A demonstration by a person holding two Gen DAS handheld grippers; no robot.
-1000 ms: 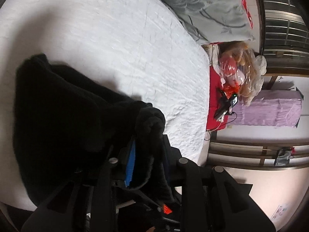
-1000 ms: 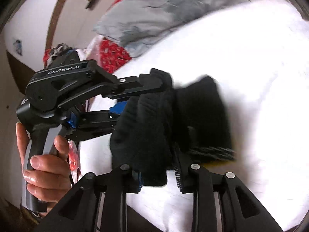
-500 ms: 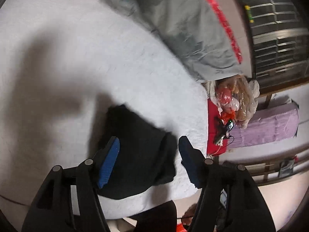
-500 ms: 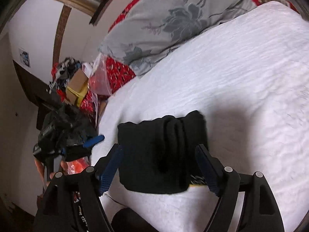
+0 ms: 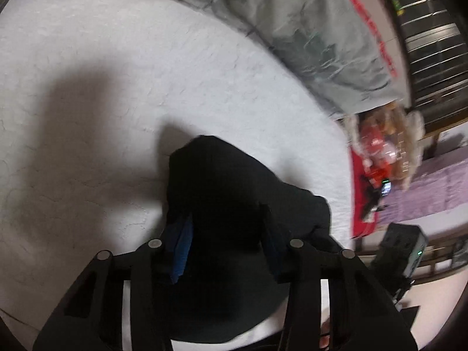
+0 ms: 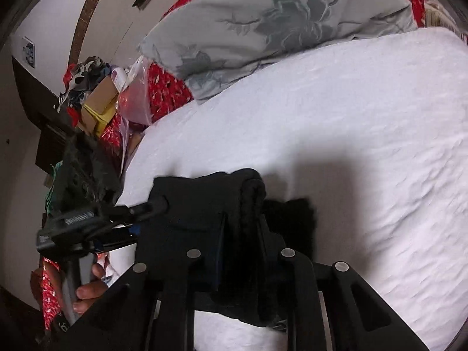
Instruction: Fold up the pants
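The black pants [image 5: 231, 193] lie folded in a thick bundle near the front edge of the white bed [image 5: 146, 58]. My left gripper [image 5: 228, 234] is closed around the near part of the bundle, its blue pads pressed against the fabric. In the right wrist view the pants [image 6: 201, 201] show as a folded stack, and my right gripper [image 6: 242, 234] is shut on the rolled edge of it. The left gripper's body [image 6: 84, 222] enters from the left and reaches into the same bundle.
A grey flowered pillow [image 6: 263, 23] lies at the head of the bed [image 6: 351, 117]. Boxes, bags and red wrapping [image 6: 117, 108] pile up beside the bed. A purple bench [image 5: 433, 187] and plastic bags [image 5: 383, 146] stand past the bed's right edge.
Both grippers were open and back from the pants half a second ago. Both have since moved in and closed on the folded bundle.
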